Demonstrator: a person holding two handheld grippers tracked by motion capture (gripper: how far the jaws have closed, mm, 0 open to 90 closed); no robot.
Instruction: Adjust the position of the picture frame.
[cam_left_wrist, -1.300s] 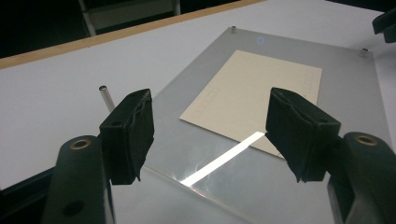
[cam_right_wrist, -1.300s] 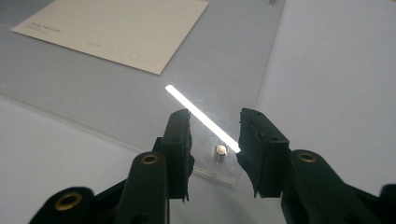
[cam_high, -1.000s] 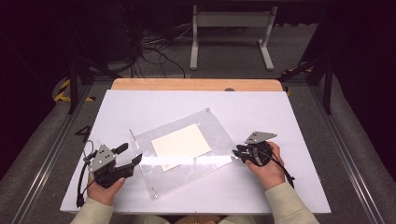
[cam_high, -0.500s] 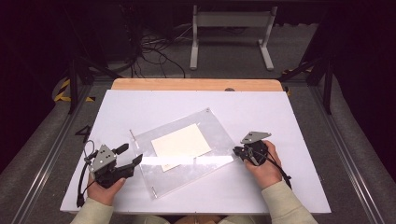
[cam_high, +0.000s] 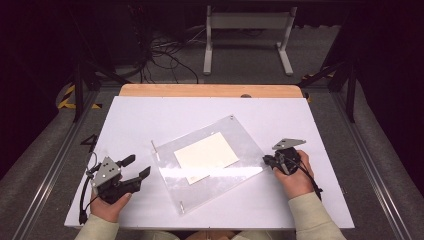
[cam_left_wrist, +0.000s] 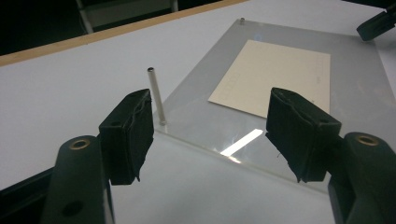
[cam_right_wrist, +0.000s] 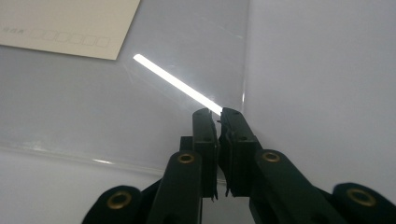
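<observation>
1. The left gripper (cam_high: 134, 169) rests near the left front of the white table (cam_high: 150, 115), jaws spread wide with nothing between them. In the left gripper view its two black pads (cam_left_wrist: 128, 133) frame the near-left corner of the clear acrylic sheet (cam_high: 215, 165), which lies just ahead of them and is not touched.

2. A thin metal standoff post (cam_left_wrist: 155, 95) stands upright at that corner of the sheet, close to the left pad, with a gap between them.

3. The clear sheet lies flat at the table's middle, turned so that its long axis runs from front-left to back-right. A cream rectangular card (cam_high: 206, 153) lies under or inside it, near its centre.

4. The right gripper (cam_high: 267, 161) sits at the sheet's right edge. In the right gripper view its jaws stand pressed together, tips at the sheet's right corner edge (cam_right_wrist: 243, 100); I cannot tell whether the thin edge is pinched between them or merely touched.

5. The coming move appears to turn on that right edge: the sheet lies to the left of the right jaws, its edge crossing their tips, so the right hand is the nearer one for lifting or sliding it.

6. Against the earlier high views, the right jaws have just been closing, and the right hand has shifted slightly along the table. The left gripper and the sheet keep their places.
</observation>
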